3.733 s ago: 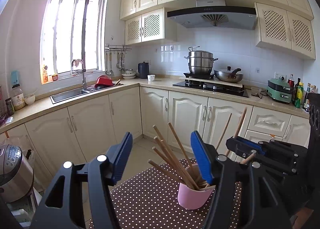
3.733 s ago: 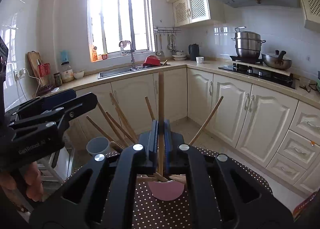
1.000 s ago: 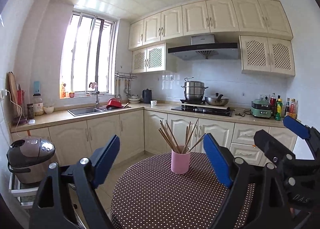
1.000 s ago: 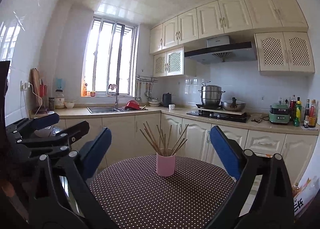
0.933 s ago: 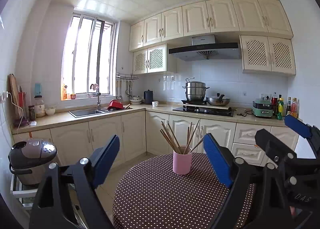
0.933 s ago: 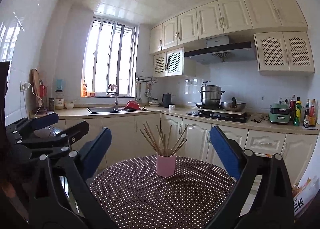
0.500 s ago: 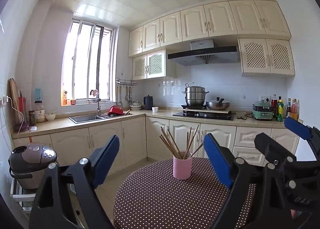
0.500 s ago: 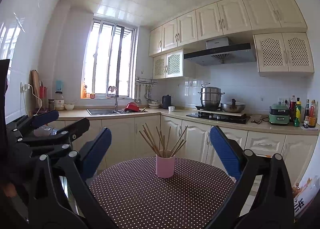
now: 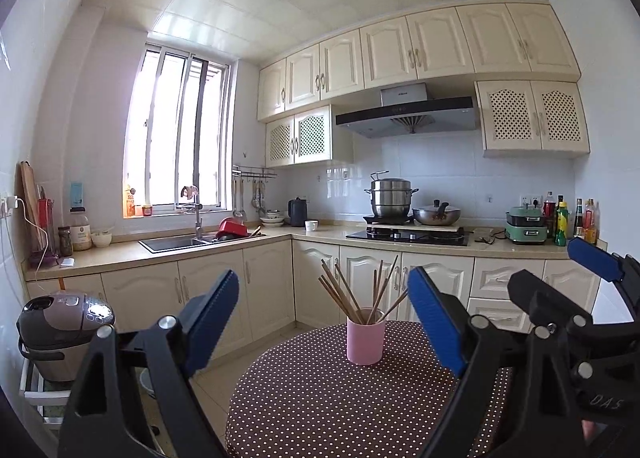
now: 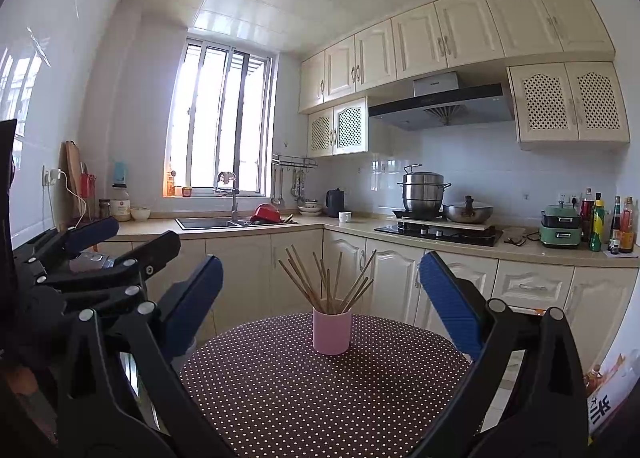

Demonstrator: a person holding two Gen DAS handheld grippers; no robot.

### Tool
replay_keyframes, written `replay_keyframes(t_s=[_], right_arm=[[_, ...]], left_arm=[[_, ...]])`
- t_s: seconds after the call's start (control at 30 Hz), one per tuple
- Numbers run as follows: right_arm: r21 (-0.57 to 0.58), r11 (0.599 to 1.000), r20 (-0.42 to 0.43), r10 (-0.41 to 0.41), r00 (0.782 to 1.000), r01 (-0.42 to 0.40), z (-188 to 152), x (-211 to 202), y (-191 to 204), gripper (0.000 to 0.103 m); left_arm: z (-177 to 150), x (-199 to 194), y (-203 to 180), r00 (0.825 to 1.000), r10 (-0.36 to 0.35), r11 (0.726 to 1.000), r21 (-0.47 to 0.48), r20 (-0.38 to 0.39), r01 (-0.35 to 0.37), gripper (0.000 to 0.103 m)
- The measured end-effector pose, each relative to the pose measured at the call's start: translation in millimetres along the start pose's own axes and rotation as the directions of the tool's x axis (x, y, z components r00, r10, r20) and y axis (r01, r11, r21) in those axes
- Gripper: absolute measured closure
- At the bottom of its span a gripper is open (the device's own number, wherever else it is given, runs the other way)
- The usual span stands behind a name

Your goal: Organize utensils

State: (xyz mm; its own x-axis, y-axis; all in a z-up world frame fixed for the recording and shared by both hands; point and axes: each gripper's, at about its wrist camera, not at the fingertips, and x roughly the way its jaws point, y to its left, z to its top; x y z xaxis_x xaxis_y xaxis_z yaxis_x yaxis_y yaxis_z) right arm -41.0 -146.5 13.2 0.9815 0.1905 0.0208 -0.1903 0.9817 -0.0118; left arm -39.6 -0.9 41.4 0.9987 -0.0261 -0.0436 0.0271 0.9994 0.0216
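Right wrist view shows wooden chopsticks [image 10: 326, 282] all standing in the pink cup [image 10: 331, 332] on the dotted table [image 10: 304, 398], both grippers wide and empty, so organizing appears complete.

"DAS" on the right tongs' [image 9: 592, 262] body.

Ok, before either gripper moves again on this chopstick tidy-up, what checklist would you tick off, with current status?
1. Chopsticks all in the pink cup: ok.
2. Cup upright on the dotted table: ok.
3. Loose chopsticks left on the visible tabletop: none seen, ok.
4. Left gripper open, nothing between its fingers: ok.
5. Right gripper open and empty: ok.
6. Both grippers clear of the cup: ok.
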Motion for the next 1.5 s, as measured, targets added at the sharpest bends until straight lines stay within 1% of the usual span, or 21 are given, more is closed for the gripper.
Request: replay_keyframes(t_s=[1.5], right_arm=[[0.021, 1.0, -0.036, 0.004, 0.999, -0.003, -3.9, 7.4, -2.3, 0.006]], left_arm=[[-3.2, 7.9, 2.0, 1.0, 0.007, 1.0, 0.009, -0.021, -0.007, 0.018]])
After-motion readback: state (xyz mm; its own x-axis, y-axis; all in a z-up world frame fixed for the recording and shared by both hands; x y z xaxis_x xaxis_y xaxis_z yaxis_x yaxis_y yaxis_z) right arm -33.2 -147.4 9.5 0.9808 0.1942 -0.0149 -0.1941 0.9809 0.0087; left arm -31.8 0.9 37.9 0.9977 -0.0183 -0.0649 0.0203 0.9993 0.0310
